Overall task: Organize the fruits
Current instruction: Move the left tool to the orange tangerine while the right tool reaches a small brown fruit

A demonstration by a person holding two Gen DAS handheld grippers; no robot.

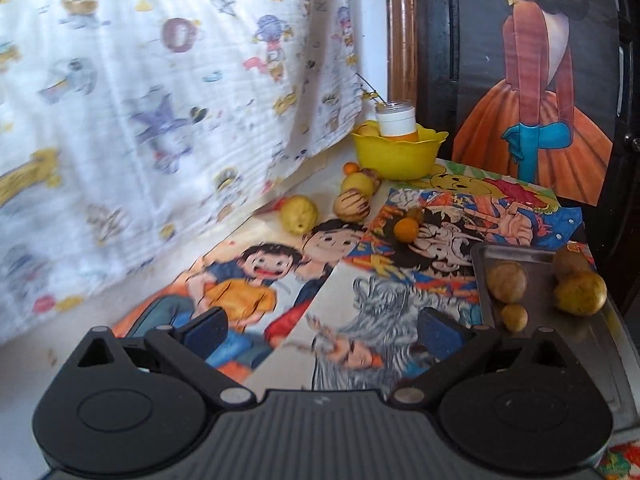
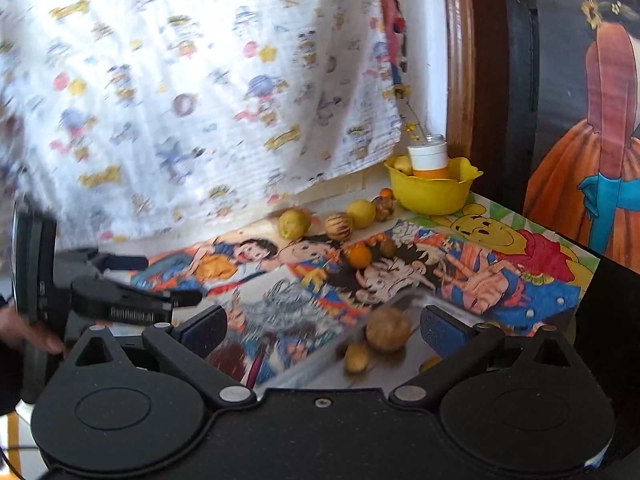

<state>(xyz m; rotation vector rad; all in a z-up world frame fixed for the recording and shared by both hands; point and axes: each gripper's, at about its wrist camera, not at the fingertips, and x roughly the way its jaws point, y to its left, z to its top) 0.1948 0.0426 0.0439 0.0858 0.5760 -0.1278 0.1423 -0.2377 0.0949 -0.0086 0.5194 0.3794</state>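
fruits [image 1: 506, 282] on tray [image 1: 520, 254] — bowl [image 1: 398, 156] behind

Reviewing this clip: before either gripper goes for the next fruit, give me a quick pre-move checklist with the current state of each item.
1. Left gripper open and empty: ok, jaws spread, nothing between them.
2. Right gripper open and empty: ok; the brown fruit seen between its fingers lies on the tray beyond them.
3. Metal tray has free space: ok, a few fruits on it, bare metal left.
4. Loose fruits reachable: ok; the orange fruit and the yellow fruit lie unobstructed on the cartoon mat.
5. Yellow bowl free for fruit: not ok, a white-capped bottle stands in it.
6. Grippers apart from each other: ok, the left one sits well to the side in the right wrist view.
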